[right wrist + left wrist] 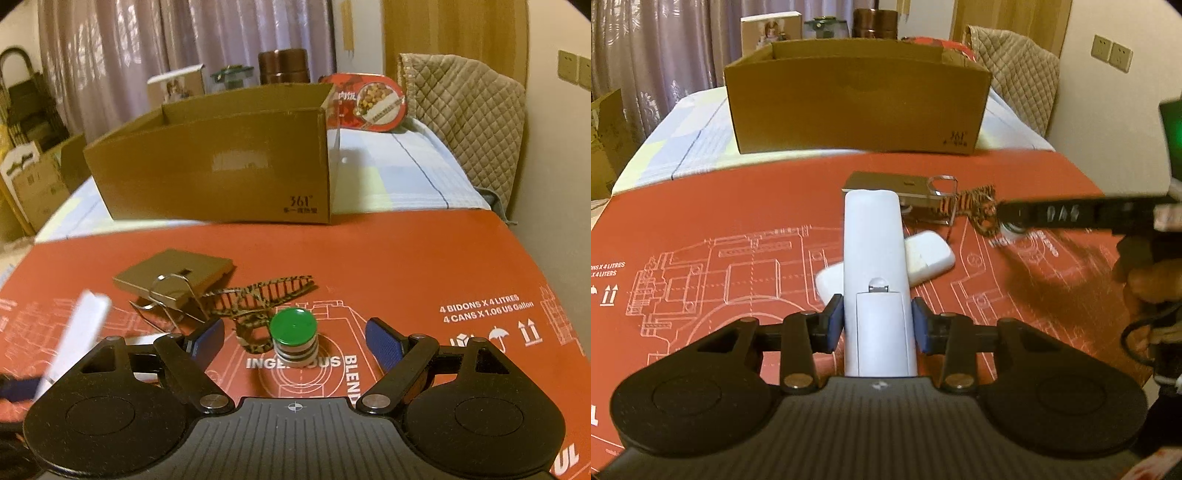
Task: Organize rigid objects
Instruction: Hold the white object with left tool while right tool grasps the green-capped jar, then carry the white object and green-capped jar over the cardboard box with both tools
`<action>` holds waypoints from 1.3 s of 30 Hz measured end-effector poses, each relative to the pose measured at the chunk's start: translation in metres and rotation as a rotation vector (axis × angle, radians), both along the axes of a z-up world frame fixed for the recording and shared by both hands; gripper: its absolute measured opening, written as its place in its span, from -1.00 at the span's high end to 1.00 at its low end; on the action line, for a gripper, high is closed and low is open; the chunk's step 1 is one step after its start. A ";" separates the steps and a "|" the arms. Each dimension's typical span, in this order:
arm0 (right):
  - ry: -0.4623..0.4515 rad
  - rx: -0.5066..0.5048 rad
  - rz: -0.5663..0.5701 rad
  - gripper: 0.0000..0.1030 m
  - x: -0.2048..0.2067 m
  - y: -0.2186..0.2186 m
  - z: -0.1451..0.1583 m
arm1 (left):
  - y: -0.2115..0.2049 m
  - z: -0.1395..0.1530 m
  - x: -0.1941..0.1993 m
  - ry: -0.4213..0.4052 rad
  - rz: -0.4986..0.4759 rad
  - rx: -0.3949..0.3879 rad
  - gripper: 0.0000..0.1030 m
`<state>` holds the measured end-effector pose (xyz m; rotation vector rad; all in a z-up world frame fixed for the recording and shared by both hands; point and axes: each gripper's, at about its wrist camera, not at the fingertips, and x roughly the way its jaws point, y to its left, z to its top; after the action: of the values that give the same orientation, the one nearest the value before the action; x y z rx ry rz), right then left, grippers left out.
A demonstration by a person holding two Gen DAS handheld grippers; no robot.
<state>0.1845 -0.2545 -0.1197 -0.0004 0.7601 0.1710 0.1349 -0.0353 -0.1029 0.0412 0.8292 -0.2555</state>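
Left gripper [878, 320]: clenching the white remote [877, 273] at lower centre.
Right gripper [294, 341]: spreading wide around the green-capped jar [293, 338], mid-frame.

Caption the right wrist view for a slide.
Open right claw straddles a green-capped jar on the red mat, cardboard box beyond.

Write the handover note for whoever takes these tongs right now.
Left tongs: shut on the white remote, held above the red mat.
Right tongs: open, either side of the green-capped jar, not gripping.
On the mat: flat tan case, wire clip, leopard hair claw, a white oval piece.
Cardboard box stands behind the mat; its inside is hidden.
Done: remote picked up. Left: box the remote, grab the jar, then the rest.
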 end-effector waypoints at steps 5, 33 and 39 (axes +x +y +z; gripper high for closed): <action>0.021 -0.065 0.035 -0.06 0.006 0.005 -0.016 | 0.003 0.002 0.005 -0.009 0.014 -0.016 0.35; -0.196 0.063 0.058 0.48 0.017 0.017 0.092 | 0.001 0.075 0.054 -0.190 0.032 -0.025 0.35; -0.283 0.076 0.065 0.48 0.058 0.025 0.127 | 0.003 0.110 0.106 -0.271 0.039 -0.034 0.35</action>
<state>0.2421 -0.2297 0.0074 0.0225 0.4714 0.2559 0.2414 -0.0325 0.0076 0.0268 0.5559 -0.2219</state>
